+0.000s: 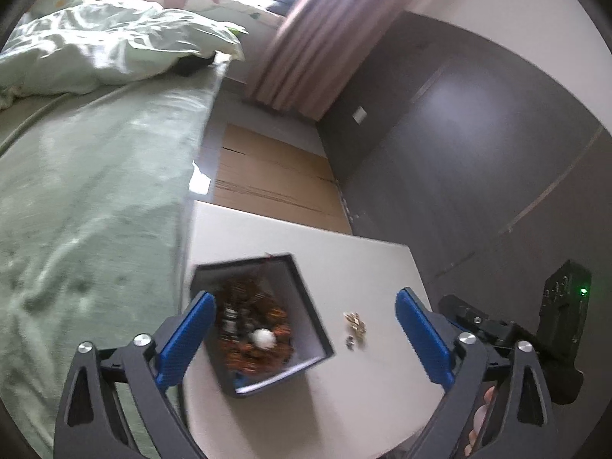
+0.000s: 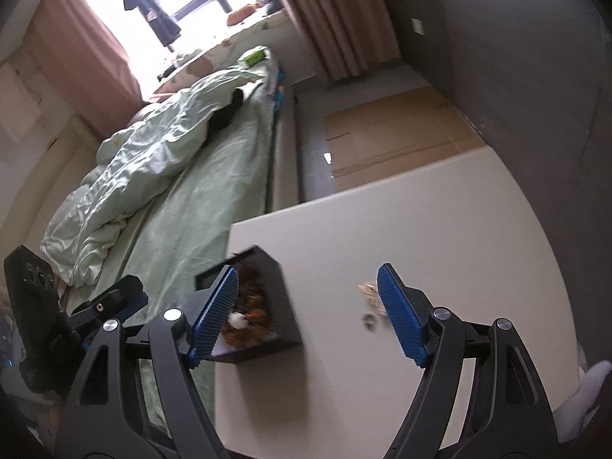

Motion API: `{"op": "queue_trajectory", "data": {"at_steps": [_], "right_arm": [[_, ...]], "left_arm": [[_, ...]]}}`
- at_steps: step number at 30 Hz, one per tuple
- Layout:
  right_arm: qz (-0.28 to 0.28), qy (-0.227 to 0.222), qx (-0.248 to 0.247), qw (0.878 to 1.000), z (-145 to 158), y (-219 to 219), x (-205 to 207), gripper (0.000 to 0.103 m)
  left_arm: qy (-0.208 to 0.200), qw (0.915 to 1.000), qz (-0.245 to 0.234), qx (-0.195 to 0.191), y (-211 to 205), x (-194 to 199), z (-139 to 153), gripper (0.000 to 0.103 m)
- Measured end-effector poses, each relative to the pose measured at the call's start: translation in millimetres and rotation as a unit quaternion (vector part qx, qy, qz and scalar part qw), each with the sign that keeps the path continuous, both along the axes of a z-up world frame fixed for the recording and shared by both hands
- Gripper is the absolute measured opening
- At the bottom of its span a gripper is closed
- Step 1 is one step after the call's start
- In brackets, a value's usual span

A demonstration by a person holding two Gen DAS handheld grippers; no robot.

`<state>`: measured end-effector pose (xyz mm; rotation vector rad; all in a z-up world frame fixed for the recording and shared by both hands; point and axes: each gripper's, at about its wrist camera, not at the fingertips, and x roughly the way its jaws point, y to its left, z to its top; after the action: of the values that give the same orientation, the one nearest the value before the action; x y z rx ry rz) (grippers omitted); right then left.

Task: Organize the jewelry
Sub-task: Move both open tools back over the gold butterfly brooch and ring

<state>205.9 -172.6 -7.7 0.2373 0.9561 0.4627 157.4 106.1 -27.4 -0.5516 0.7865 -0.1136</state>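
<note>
A dark open box (image 1: 264, 321) (image 2: 264, 306) filled with brownish beaded jewelry and one white bead (image 1: 264, 338) sits on the white table (image 1: 363, 267) (image 2: 420, 237) near its left edge. Right of the box a small gold piece (image 1: 355, 322) (image 2: 369, 291) and a tiny silver ring (image 1: 349, 341) (image 2: 369, 319) lie loose on the table. My left gripper (image 1: 306, 313) is open above the box's right side, nothing between its blue pads. My right gripper (image 2: 308, 298) is open too, spanning from the box to the gold piece, gripping nothing.
A bed with a green sheet (image 1: 88, 199) and a rumpled duvet (image 2: 153, 145) runs along the table's left side. A dark wall (image 1: 478, 153) stands to the right. Flattened cardboard (image 1: 267, 183) lies on the floor beyond the table. Curtains (image 2: 336, 15) hang by the window.
</note>
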Motion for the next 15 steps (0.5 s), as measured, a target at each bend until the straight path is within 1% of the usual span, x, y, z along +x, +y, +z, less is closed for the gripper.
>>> {"op": "queue_trajectory", "data": {"at_steps": [5, 9, 12, 15], "right_arm": [[-0.042, 0.03, 0.003, 0.999, -23, -44, -2, 0.075], [-0.069, 0.049, 0.013, 0.996, -31, -75, -1, 0.075], [-0.076, 0.046, 0.022, 0.996, -27, -91, 0, 0.075], [-0.07, 0.043, 0.026, 0.996, -24, -97, 0, 0.075]], "left_arm": [[0.008, 0.9989, -0.042, 0.016, -41, 13, -5, 0.075], [0.015, 0.9955, -0.083, 0.045, -80, 21, -11, 0.064], [0.02, 0.9913, -0.105, 0.077, -107, 25, -17, 0.059], [0.02, 0.9852, -0.118, 0.122, -131, 27, -28, 0.057]]}}
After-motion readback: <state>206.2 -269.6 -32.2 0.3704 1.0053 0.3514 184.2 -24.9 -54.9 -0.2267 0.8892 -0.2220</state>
